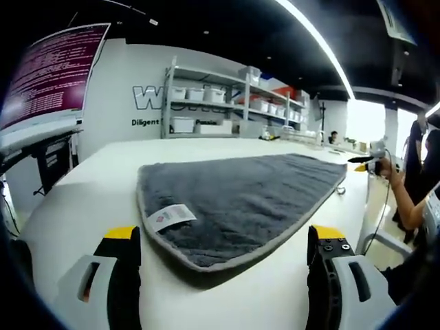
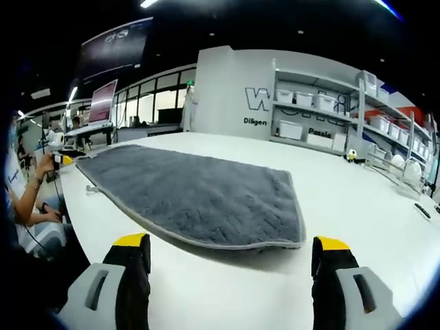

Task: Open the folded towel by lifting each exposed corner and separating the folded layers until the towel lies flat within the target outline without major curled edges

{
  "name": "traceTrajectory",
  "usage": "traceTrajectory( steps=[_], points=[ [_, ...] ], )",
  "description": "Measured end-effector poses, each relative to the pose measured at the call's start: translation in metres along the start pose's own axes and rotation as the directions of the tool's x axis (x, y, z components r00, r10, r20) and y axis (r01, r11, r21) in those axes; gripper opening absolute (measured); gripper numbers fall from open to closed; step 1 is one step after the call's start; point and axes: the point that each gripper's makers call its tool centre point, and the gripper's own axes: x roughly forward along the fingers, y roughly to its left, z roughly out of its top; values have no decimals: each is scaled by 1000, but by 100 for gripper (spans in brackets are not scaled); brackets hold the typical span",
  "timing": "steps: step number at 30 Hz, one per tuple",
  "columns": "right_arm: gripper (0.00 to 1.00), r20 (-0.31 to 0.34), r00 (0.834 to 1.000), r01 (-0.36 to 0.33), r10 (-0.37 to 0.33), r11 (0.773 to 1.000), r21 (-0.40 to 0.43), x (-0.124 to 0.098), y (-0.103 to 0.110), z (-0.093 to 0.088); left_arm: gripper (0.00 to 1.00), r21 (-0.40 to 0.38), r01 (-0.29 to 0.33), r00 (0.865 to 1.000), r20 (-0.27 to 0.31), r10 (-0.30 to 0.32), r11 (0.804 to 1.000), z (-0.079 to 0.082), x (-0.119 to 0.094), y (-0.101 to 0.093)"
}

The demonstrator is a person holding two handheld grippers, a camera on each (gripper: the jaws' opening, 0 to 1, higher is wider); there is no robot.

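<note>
Flat on the wide white table (image 1: 82,199), spread out, a dark grey plush towel (image 1: 240,199) with a pale grey stitched border, edges lying down without obvious curl. Near corner rounded, carrying a small white sewn-in label (image 1: 170,218) with a red mark, close to the left gripper (image 1: 223,258). Left gripper low over the table at the towel's near edge, yellow-tipped jaws spread wide apart, one on either side of that corner, holding nothing; whether touching the cloth, cannot tell. Seen from the right gripper view, same towel (image 2: 199,196) stretching away to the left, another rounded corner just ahead of the right gripper (image 2: 230,265), also with jaws well apart and nothing between them. No target outline discernible on the tabletop. Beyond the table, grey metal shelving (image 1: 227,103) loaded with white bins against a white wall with dark lettering. High on the left, a large screen (image 1: 51,72) full of pink-on-dark text. At the far side, a person's hand (image 1: 382,165) holding a small yellow-and-black device.
</note>
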Motion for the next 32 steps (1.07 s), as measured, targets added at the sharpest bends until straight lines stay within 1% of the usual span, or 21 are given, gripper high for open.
traceTrajectory(
  steps=[10, 17, 23, 32],
  points=[
    [99, 3, 1000, 0, 0, 1000, 5, -1, 2, 1, 99, 1, -1, 1000, 7, 1, 1000, 2, -2, -1],
    [99, 8, 1000, -6, 6, 1000, -1, -1, 3, 4, 99, 9, 9, 1000, 6, -9, 1000, 6, -2, -7],
    [99, 9, 1000, -6, 6, 1000, 0, 0, 3, 6, 99, 22, 23, 1000, 18, -23, 999, 12, 0, -16],
    [99, 7, 1000, -5, 5, 1000, -7, -4, 2, 5, 99, 26, 33, 999, 7, -33, 999, 12, 4, -18]
  ],
)
